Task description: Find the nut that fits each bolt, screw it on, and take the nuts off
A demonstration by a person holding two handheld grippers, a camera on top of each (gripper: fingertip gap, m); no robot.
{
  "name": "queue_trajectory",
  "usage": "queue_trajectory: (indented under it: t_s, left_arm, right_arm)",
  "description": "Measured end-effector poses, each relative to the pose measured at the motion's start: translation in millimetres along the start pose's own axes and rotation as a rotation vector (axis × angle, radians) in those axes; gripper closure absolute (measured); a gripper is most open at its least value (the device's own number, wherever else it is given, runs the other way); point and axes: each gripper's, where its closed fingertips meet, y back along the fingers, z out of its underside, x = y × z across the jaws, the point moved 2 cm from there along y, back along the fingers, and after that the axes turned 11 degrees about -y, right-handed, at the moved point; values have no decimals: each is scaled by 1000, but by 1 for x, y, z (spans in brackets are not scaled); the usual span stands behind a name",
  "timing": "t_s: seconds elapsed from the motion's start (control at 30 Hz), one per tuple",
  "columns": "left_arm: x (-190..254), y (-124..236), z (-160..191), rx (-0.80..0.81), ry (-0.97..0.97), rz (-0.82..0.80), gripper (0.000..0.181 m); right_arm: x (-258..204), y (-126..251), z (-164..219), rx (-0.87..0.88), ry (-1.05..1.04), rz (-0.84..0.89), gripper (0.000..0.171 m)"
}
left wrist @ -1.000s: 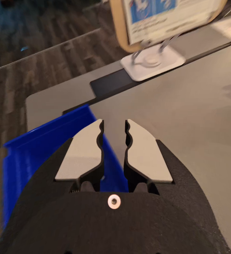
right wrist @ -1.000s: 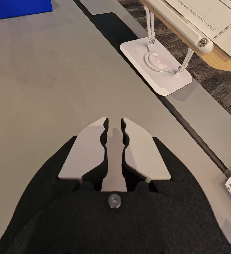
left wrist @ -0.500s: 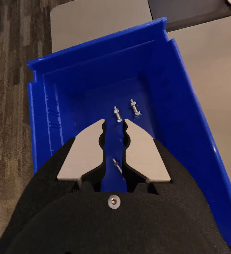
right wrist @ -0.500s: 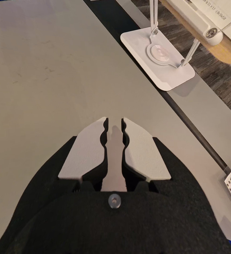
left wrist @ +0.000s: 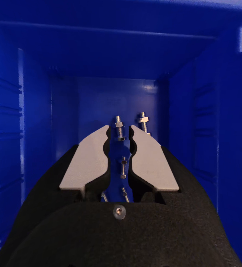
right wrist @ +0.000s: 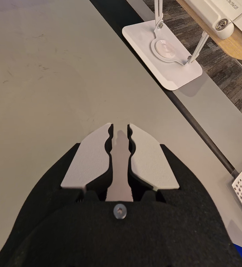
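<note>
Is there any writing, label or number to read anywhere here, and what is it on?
White sheet on the stand: one line of small print, cut off at the picture's edge; not quoted here.
Blue bin and bolts: no writing visible.

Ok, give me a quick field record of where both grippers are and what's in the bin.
left gripper: open, empty, down inside the blue bin
between its fingers: bolt with nut, smaller bolt nearer the camera
beside right finger: second bolt with nut
more bolts: two thin ones, partly hidden near the gripper body
right gripper: open, empty, over bare grey table
nearby: white stand
</note>
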Motion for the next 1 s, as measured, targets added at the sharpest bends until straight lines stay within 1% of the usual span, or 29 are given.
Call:
queue_trajectory:
  t_s: [0.17,0.37,0.53,0.6,0.8,1.0]
  left_arm:
    - [7,-10,11,-91,32,60,160]
    - [3,-19,18,-158,5,6,159]
    - [2,-21,17,-168,-14,-26,161]
    - [0,-21,18,-171,-27,-41,165]
    - [2,-22,17,-165,-48,-37,171]
    - [-2,-21,18,-151,-68,-45,172]
  right_arm:
    - [1,-1,2,0,-19,-16,153]
    - [0,0,1,1,-14,-20,153]
    - [0,1,0,3,-15,-22,153]
    - [0,0,1,0,-12,-22,153]
    - [1,-1,2,-5,-6,-20,153]
    - [0,-2,4,-13,-5,-23,153]
